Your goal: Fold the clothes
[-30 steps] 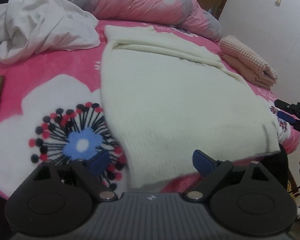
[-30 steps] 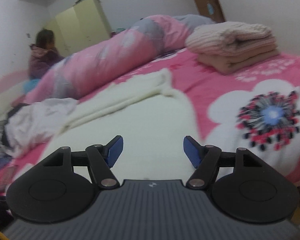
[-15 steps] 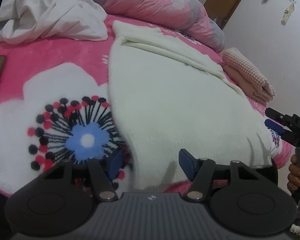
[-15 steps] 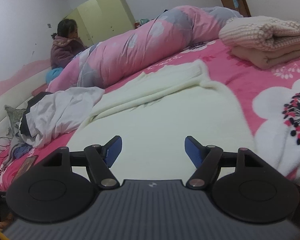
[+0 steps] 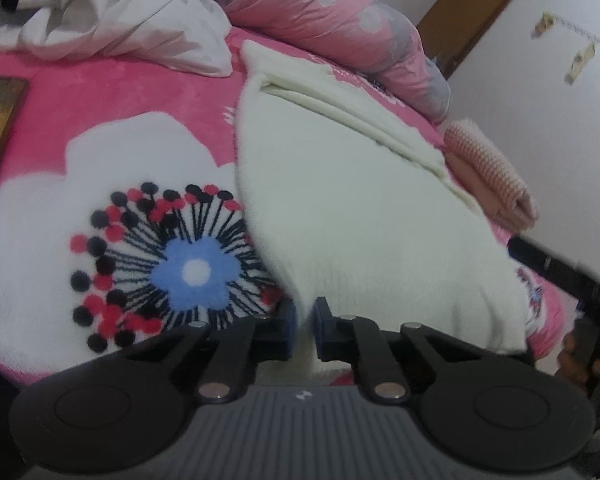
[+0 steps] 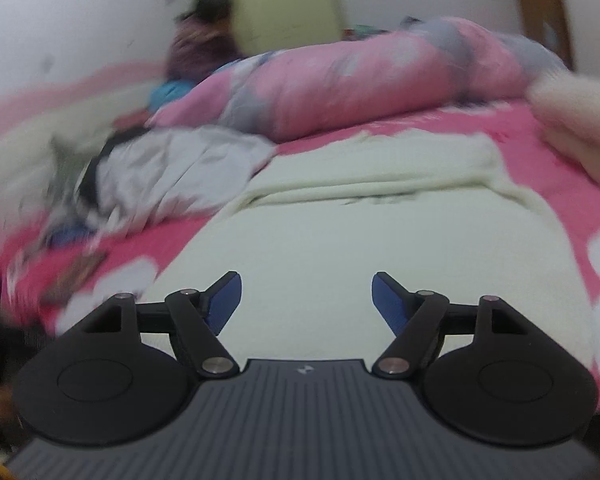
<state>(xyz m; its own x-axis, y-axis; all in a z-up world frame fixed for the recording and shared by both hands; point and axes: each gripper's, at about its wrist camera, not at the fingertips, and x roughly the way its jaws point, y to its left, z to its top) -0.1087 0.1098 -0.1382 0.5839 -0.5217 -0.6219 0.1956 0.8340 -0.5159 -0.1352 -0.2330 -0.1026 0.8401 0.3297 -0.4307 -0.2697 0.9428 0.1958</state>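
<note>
Pinching the near hem corner of the cream sweater (image 5: 364, 216), the left gripper (image 5: 303, 322) has its fingers clamped together on the fabric. That sweater lies flat on the pink flowered bed (image 5: 112, 120), sleeves folded across its top. The right gripper (image 6: 306, 298) hovers above it, fingers apart and widening, nothing between them.

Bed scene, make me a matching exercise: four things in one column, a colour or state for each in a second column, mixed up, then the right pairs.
Things:
1. sweater
2. left gripper
3. right gripper
4. folded stack

States:
A. jaws apart, opening, over the cloth
B. cream, spread flat on the blanket
C. pink, by the wall
D. jaws shut on the hem

Pairs: 1-B, 2-D, 3-A, 4-C
</note>
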